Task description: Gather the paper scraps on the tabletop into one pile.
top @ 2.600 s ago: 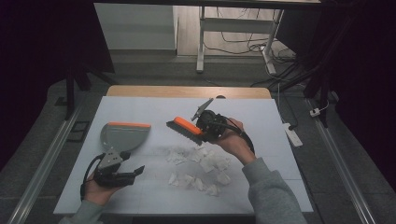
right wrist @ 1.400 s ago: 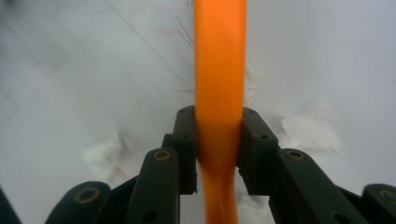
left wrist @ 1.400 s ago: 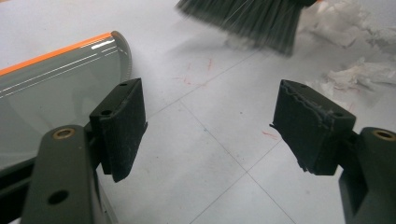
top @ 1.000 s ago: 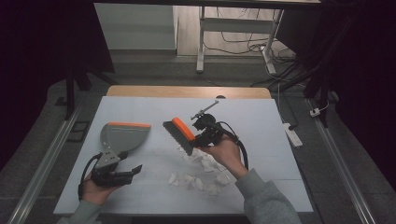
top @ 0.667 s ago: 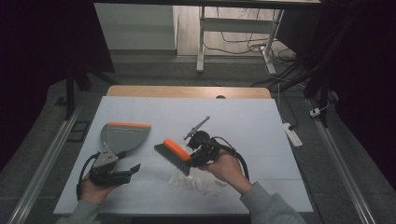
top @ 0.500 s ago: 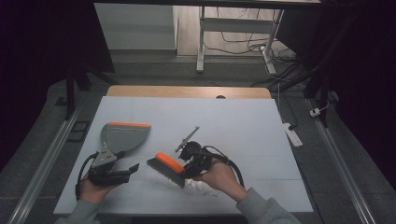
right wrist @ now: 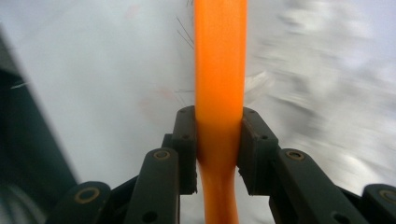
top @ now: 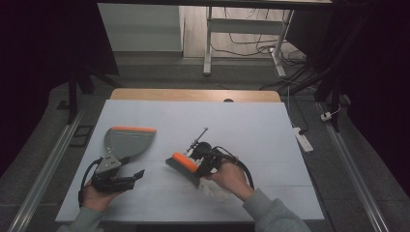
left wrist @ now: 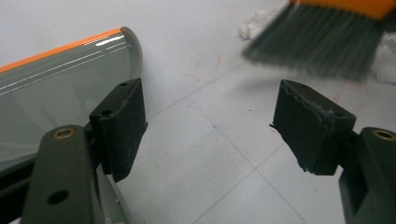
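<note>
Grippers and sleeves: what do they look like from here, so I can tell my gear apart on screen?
Both grippers, left and right, are black with two jaws on hinged metal links with brass-coloured pivots; the pads are matte black, worn at the edges. A black cable loops behind the right one. The sleeves are grey-green.

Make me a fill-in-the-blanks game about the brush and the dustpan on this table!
1. The right gripper is shut on the brush, whose back is coloured ____.
2. The left gripper has its jaws ____.
3. The dustpan lies on the table, to the ____ of the brush in the high view.
4. The white paper scraps lie beside the person's ____ hand.

Missing words: orange; open; left; right
</note>
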Available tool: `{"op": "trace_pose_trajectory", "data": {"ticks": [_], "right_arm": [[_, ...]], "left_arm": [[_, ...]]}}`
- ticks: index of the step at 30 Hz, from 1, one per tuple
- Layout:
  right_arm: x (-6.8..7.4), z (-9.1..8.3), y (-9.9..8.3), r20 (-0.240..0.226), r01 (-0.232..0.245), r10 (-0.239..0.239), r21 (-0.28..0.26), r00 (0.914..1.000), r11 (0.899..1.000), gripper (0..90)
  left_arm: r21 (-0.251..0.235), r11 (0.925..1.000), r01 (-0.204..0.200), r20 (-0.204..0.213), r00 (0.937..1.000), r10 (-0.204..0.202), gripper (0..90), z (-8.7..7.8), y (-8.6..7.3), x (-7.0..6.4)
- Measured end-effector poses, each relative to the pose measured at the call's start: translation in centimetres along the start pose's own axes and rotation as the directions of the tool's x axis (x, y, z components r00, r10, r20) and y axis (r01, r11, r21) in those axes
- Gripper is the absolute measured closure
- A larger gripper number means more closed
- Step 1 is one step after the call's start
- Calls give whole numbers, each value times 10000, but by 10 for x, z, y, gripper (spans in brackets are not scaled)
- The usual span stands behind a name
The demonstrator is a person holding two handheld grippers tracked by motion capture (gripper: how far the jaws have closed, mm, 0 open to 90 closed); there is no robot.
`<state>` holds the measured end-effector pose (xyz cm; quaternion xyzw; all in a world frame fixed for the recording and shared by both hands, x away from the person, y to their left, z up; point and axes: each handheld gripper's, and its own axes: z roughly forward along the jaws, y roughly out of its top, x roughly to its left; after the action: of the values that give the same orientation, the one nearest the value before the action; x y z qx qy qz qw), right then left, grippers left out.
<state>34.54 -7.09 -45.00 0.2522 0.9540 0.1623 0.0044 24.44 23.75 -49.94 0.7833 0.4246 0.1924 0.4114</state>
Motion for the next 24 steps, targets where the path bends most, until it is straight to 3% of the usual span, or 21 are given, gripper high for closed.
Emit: {"op": "trace_pose_trajectory", "data": {"ticks": [2,6,12,15,20,24], "right_arm": [[-6,-7,-4,251,-105,110,-235,9996,9997,709],[-5,-33,-14,-30,14,-18,-1287,10000,9917,709],[-7,-69,-30,248,233,-191,-1782,9995,9837,709],[-1,-70,-41,-45,693,-707,-1483,9975,9865,709],[15,-49,-56,-564,1493,-1516,-417,9868,9879,709],[29,-30,-58,-844,2231,-2187,462,9721,9737,709]], "left_arm": [[16,10000,-12,4,10000,12,261,0,0,0],[29,10000,17,-4,10000,-17,261,1,0,0],[41,10000,-31,-1,10000,31,261,1,0,-1],[55,10000,-23,-1,10000,23,261,1,0,-1],[84,10000,-18,2,10000,18,261,2,0,-1],[115,9999,-60,9,10000,60,261,3,0,-2]]}}
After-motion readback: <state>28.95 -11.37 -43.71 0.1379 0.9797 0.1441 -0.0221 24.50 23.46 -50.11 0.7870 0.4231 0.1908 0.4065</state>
